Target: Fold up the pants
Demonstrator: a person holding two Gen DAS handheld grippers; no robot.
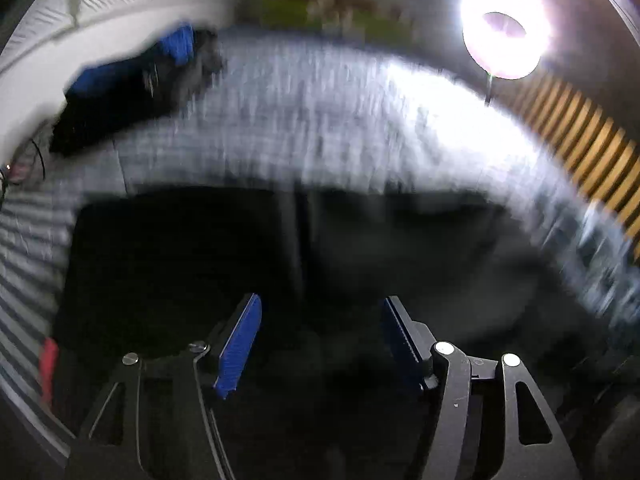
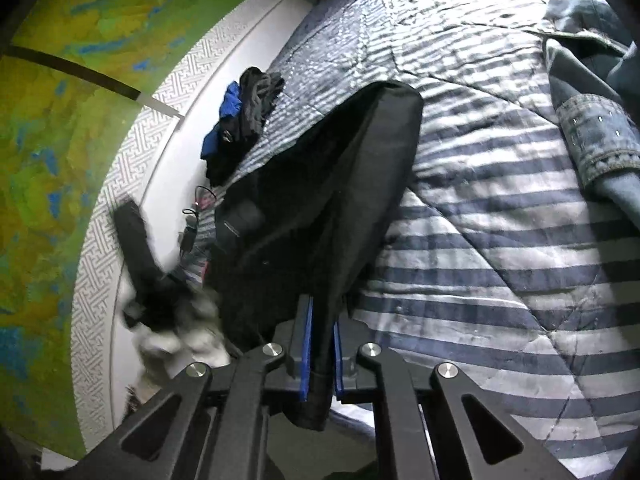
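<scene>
Black pants lie on a striped quilt, with one edge lifted in a long fold. My right gripper is shut on that fold, and the black cloth is pinched between its blue pads. In the blurred left wrist view the pants fill the lower half as a dark sheet. My left gripper hovers over them, open, with its blue pads wide apart and nothing between them. In the right wrist view a blurred black gripper body shows beside the pants at the left.
The blue-and-white striped quilt covers the bed. Denim jeans lie at the right edge. A heap of dark and blue clothes sits near the white patterned bed frame. A bright ring light stands beyond the bed.
</scene>
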